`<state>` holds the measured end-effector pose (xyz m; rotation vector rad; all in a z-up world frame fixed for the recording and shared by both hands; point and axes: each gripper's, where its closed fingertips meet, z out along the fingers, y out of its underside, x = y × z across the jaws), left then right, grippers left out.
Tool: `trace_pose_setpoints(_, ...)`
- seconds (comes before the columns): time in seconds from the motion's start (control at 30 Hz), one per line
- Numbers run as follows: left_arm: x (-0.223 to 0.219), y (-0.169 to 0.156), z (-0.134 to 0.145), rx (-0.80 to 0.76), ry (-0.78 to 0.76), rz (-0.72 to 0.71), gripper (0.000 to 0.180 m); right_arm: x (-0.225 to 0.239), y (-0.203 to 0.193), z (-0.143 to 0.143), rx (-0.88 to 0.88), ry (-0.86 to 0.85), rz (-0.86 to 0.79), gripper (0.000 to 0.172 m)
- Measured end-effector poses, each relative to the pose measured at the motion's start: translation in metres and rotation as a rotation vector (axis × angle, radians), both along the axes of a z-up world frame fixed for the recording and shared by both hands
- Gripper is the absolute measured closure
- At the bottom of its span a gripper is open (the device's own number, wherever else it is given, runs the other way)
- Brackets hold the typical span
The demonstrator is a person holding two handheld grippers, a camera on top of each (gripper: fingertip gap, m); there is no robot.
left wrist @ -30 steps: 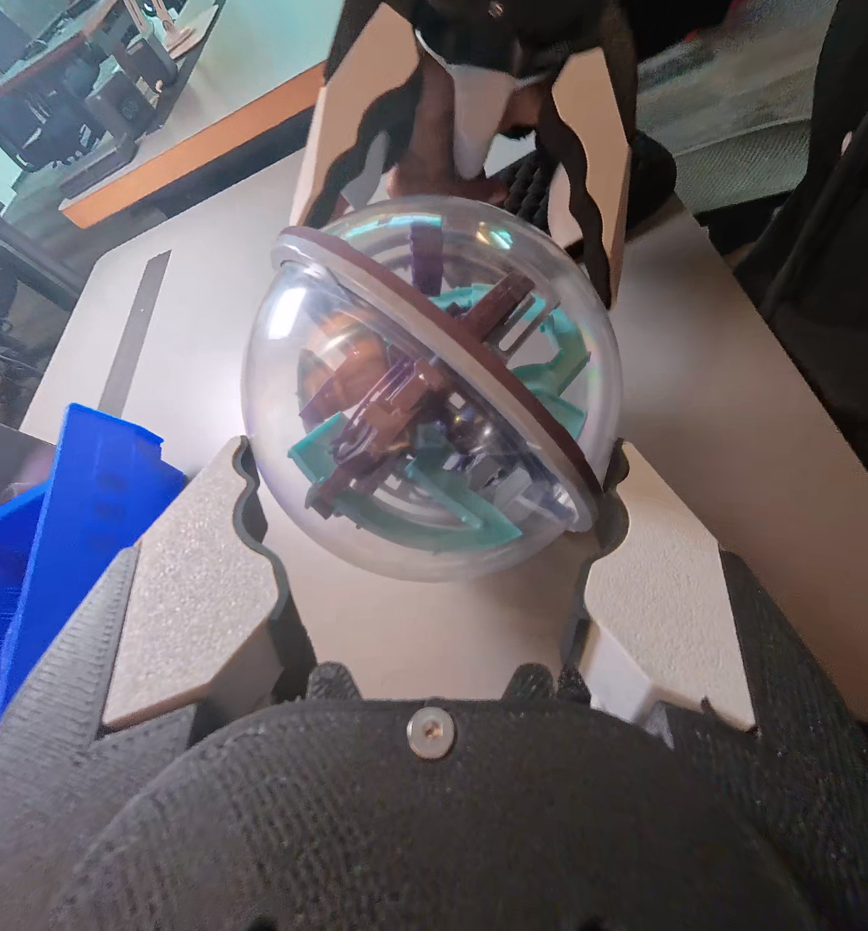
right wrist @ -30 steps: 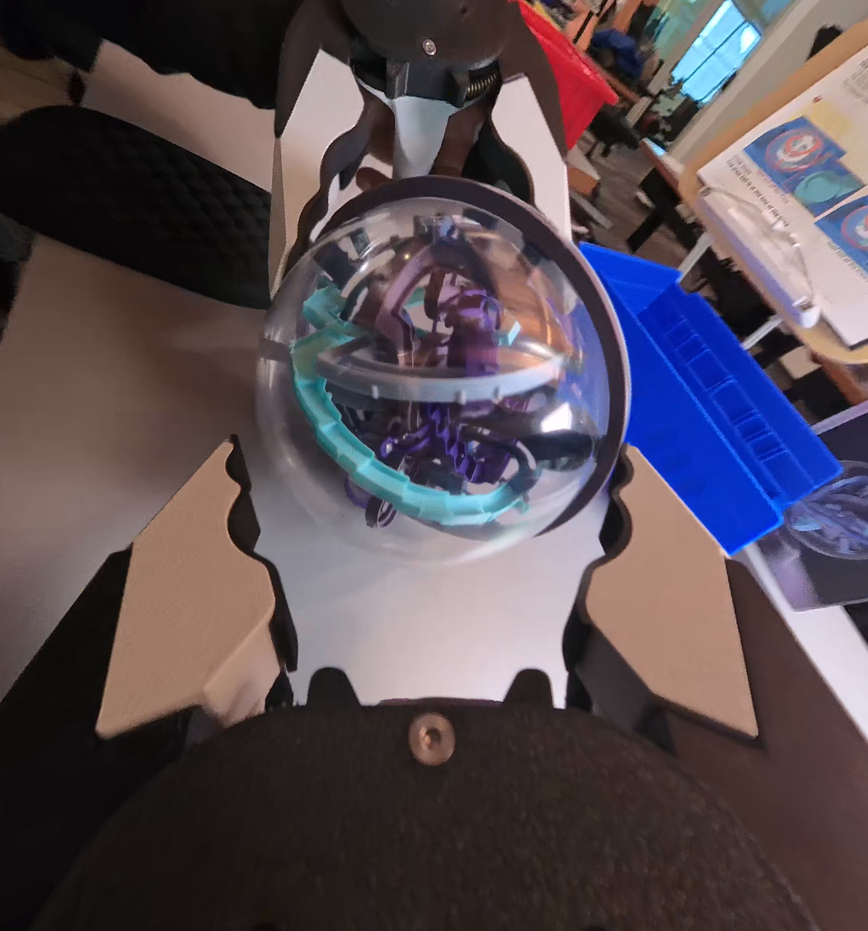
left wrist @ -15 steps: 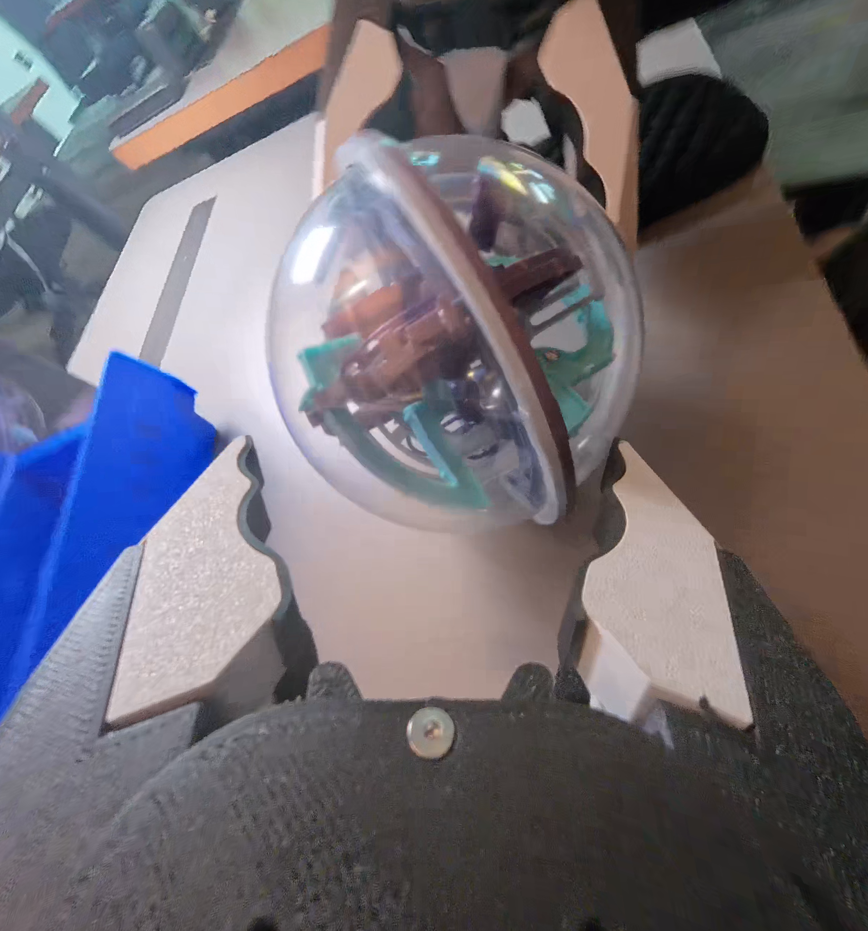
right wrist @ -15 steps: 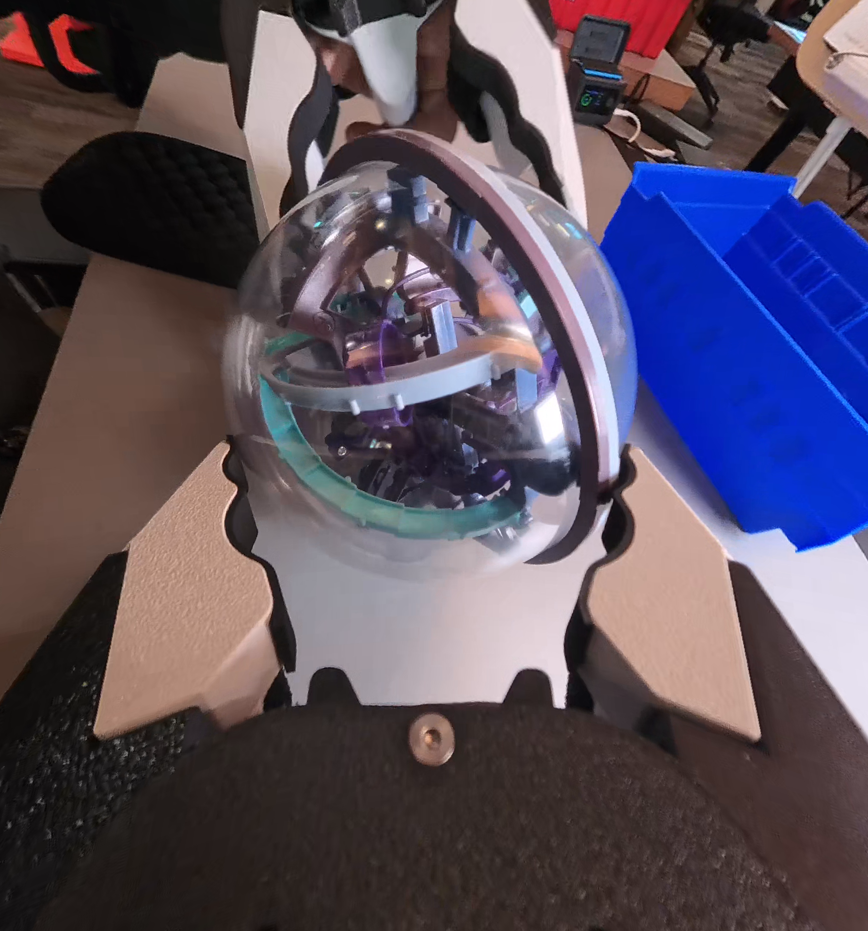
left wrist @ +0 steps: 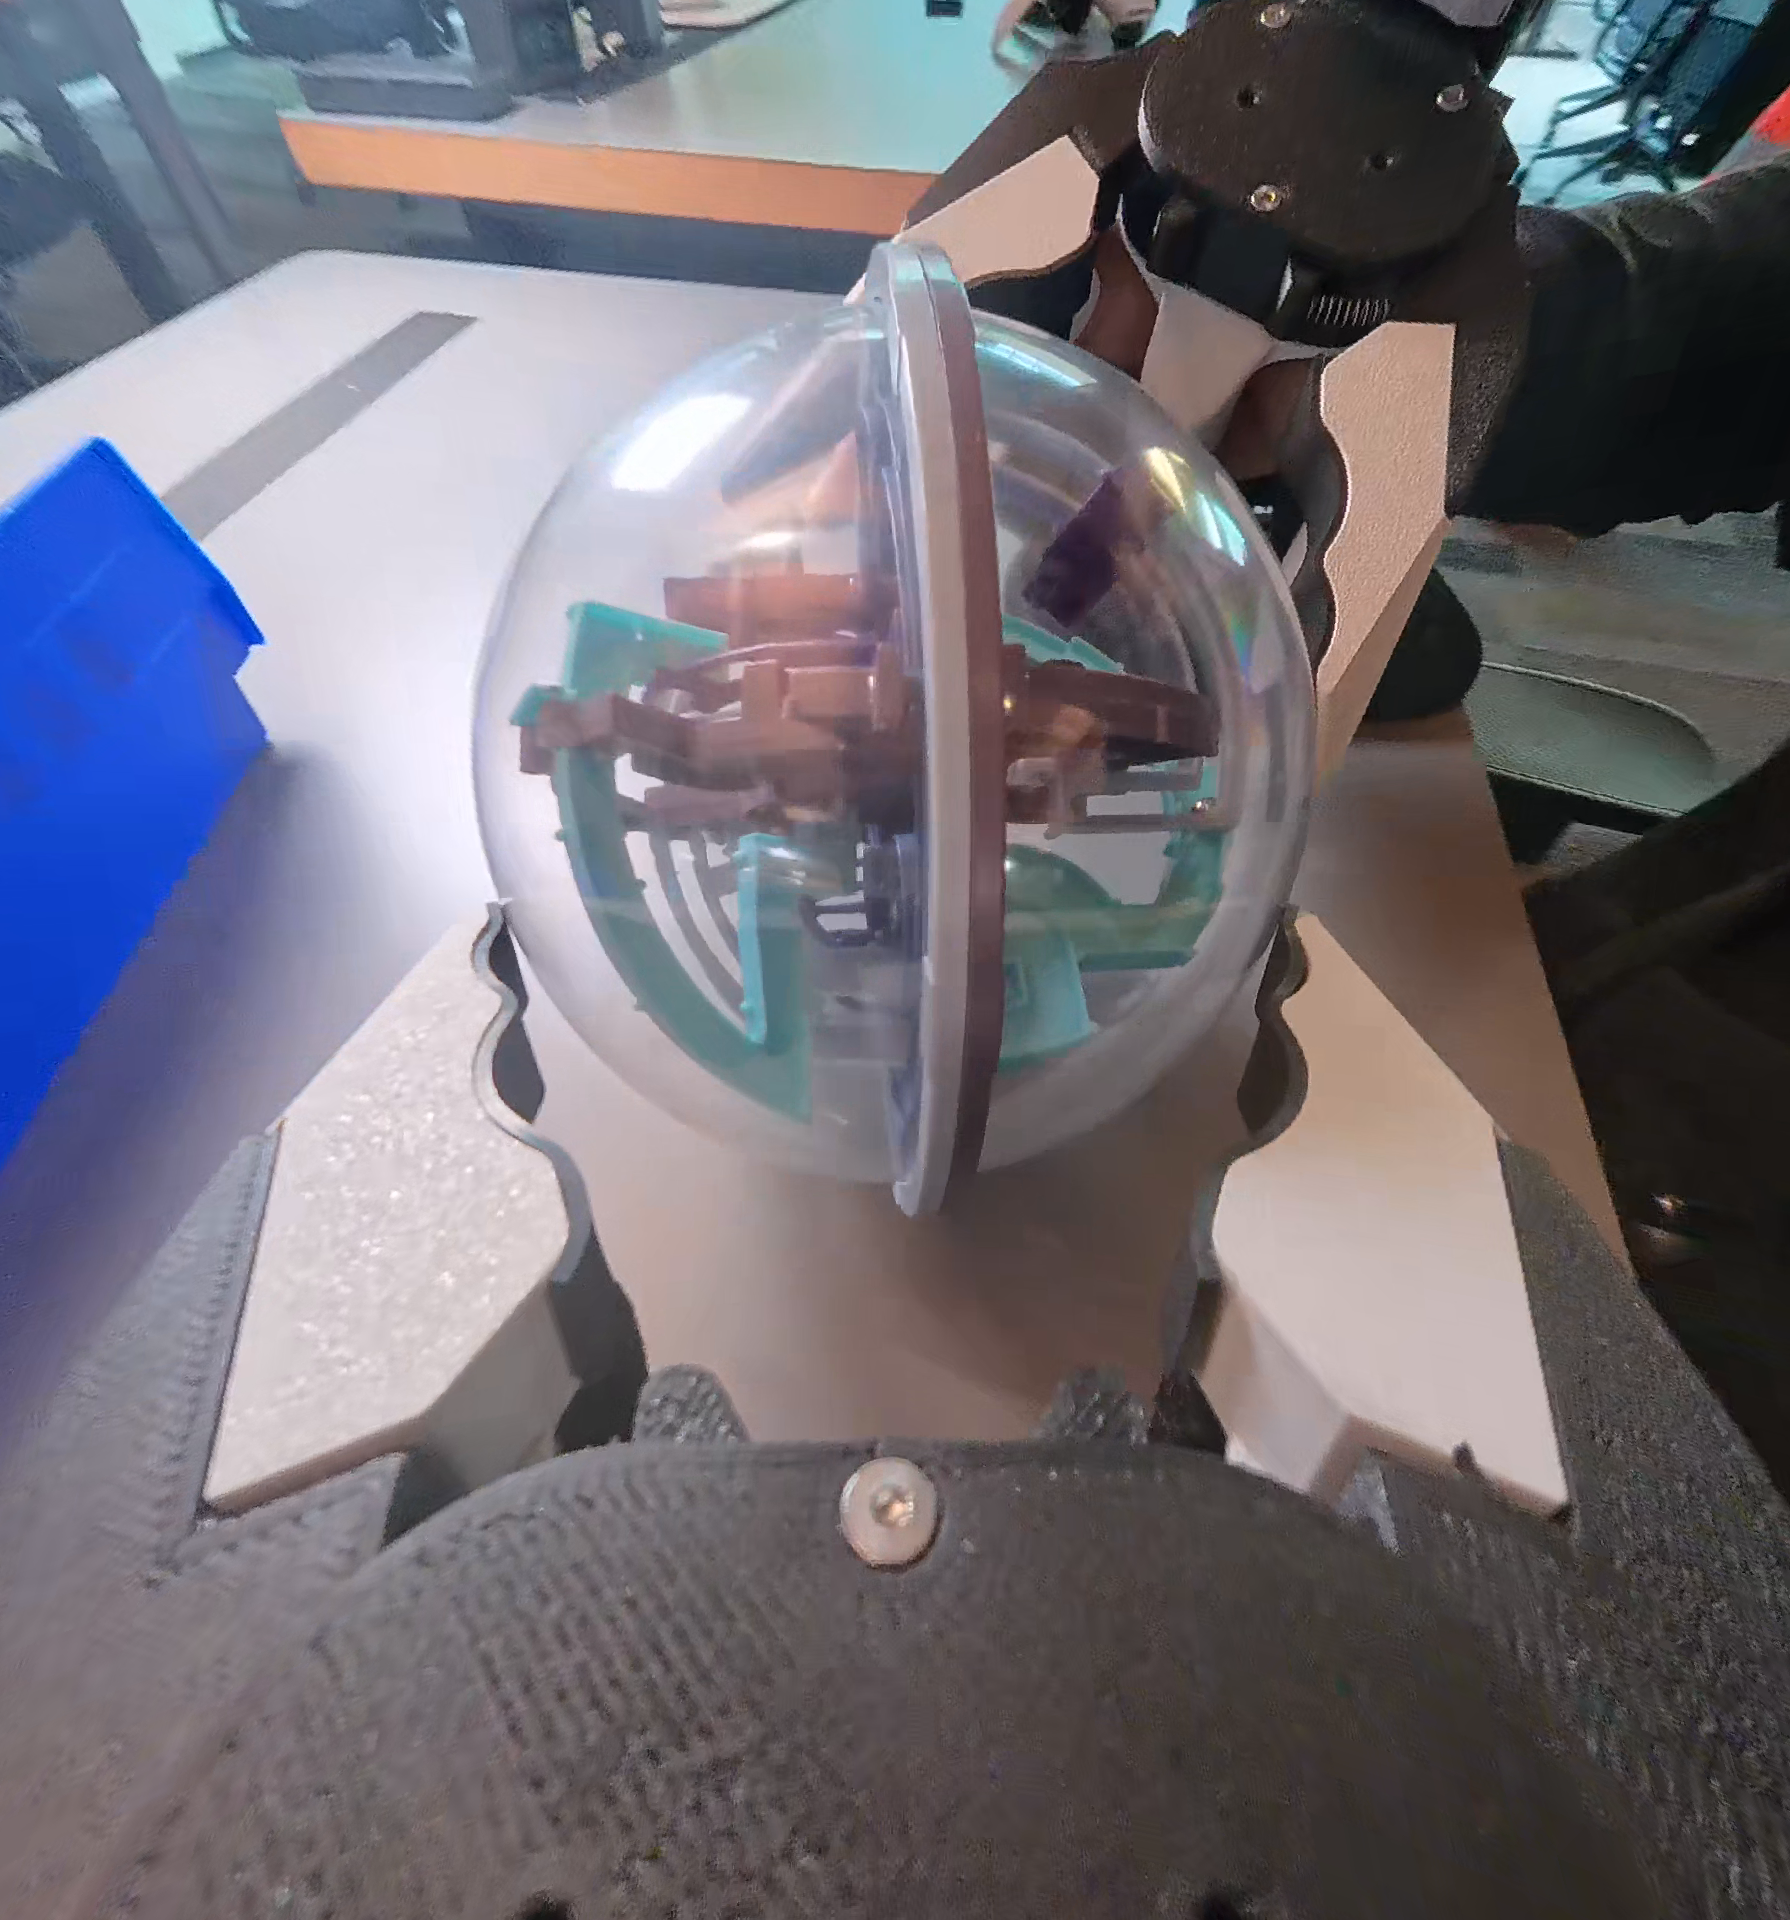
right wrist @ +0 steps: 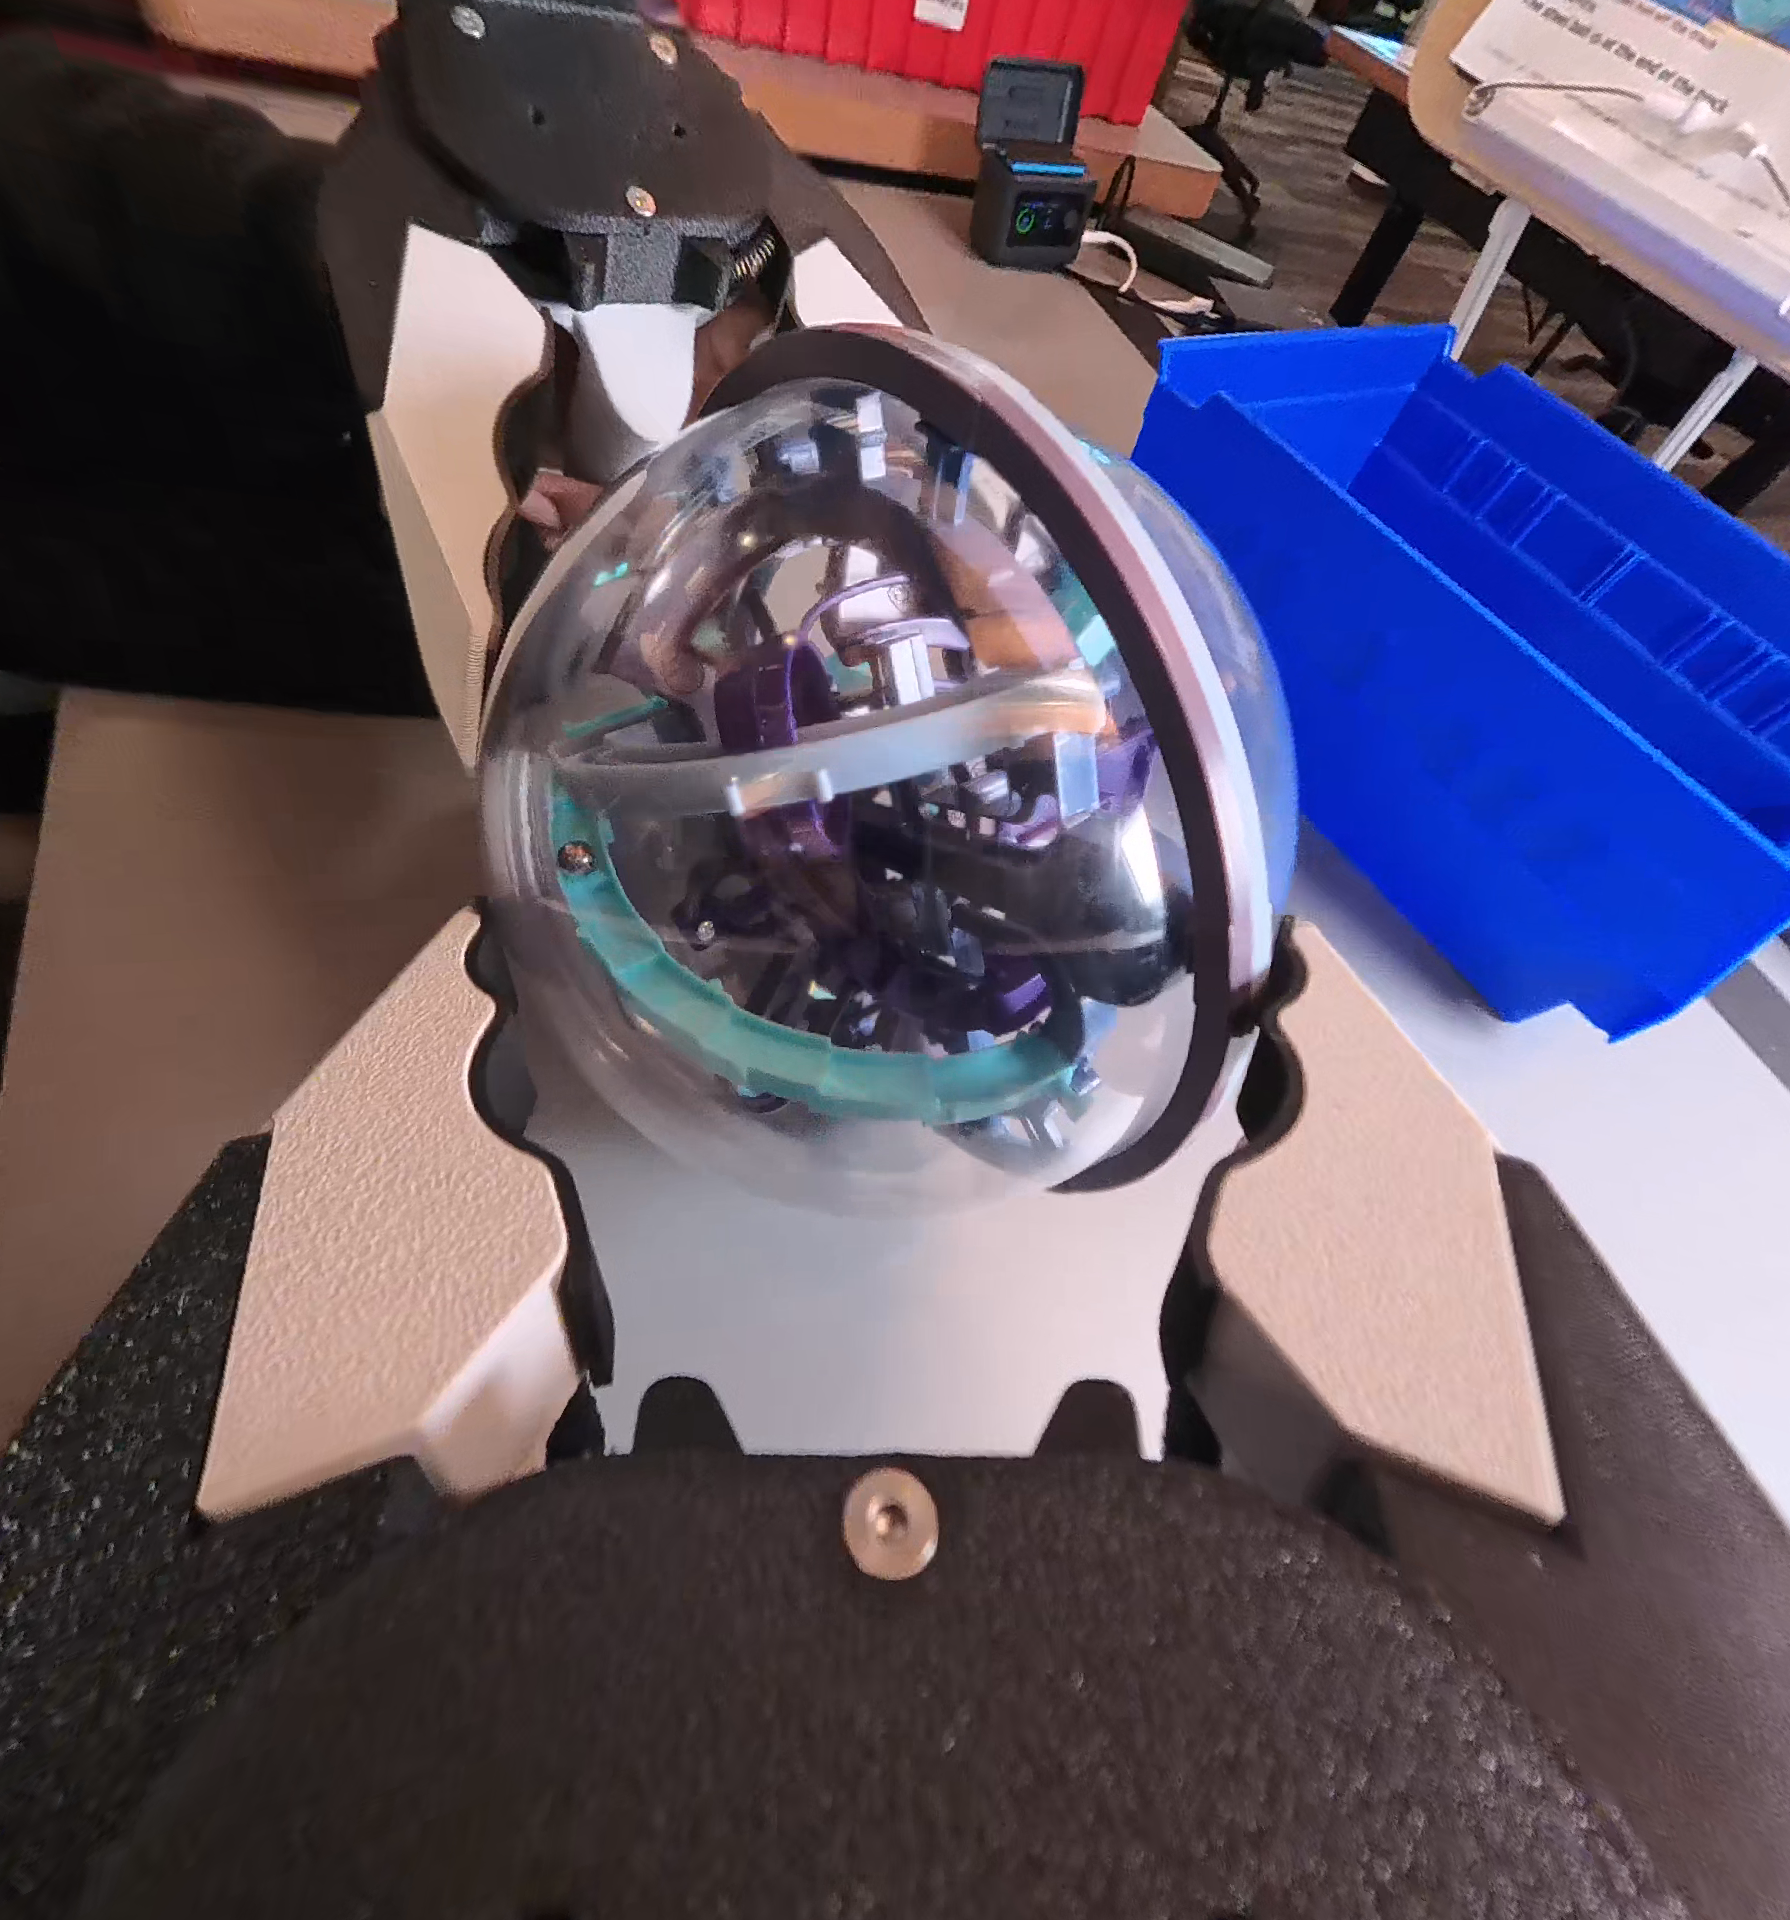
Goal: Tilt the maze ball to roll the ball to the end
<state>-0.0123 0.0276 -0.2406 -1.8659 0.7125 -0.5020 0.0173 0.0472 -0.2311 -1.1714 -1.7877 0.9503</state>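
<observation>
The maze ball [left wrist: 891, 727], a clear plastic sphere with a brown seam ring and teal tracks inside, is clamped above the pale surface [left wrist: 371, 343] between left claw [left wrist: 886, 971] and right claw [right wrist: 880, 971]. A small steel bead [right wrist: 571, 855] sits on the teal track; the run looks unfinished.

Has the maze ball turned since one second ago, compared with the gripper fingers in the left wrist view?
Yes. The maze ball has rotated: its dark equator ring, earlier slanted, now stands nearly vertical between the left gripper's fingers.
</observation>
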Motion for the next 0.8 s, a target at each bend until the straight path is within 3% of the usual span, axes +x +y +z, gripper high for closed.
trace_pose_setpoints(0.27,-0.009,-0.001,0.006,-0.107,-0.033,-0.110,0.044,0.001,0.000,-0.009,-0.074,0.011,-0.019,0.040)
trace_pose_setpoints(0.5,-0.011,-0.001,0.006,-0.124,-0.019,-0.169,0.044,0.007,0.004,-0.011,-0.007,0.037,0.042,0.048)
trace_pose_setpoints(0.8,-0.011,0.006,0.011,-0.145,0.023,-0.205,0.045,0.002,0.009,-0.016,-0.011,0.045,0.052,0.042)
